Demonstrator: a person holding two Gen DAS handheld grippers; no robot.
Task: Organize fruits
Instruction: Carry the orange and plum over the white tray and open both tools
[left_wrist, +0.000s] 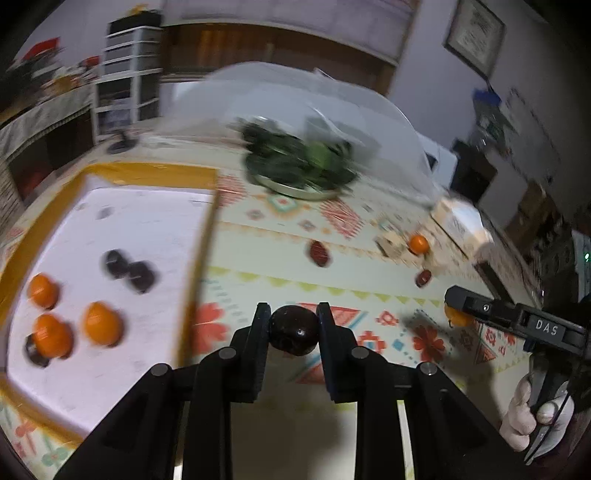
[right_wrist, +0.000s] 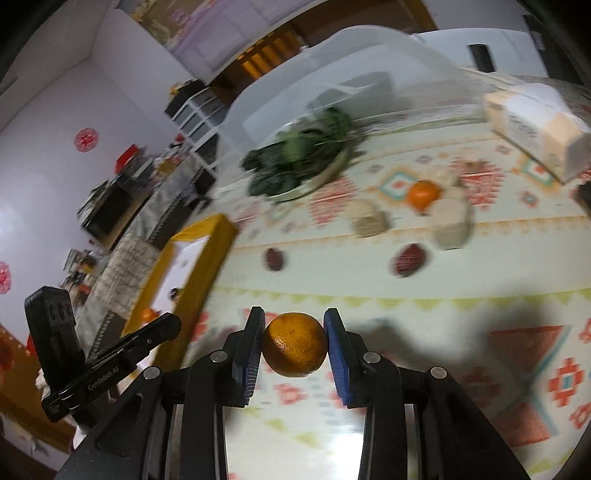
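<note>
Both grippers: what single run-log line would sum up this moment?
left gripper: shut on dark fruit | right gripper: shut on orange | tray: holds oranges, dark fruits | tablecloth: fruits remain

Dark plum (left_wrist: 294, 329) and orange (right_wrist: 295, 344) each clamped between claw fingers.

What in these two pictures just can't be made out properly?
- Leafy greens on the metal plate: smeared by motion blur in both views; the kind is unclear.
- Dark round fruit in the left gripper: its sides are hidden by the fingers, so its type is uncertain.
- Yellow-rimmed white tray: cut off by the left gripper in the right wrist view.
- Pale box lettering: blurred.
</note>
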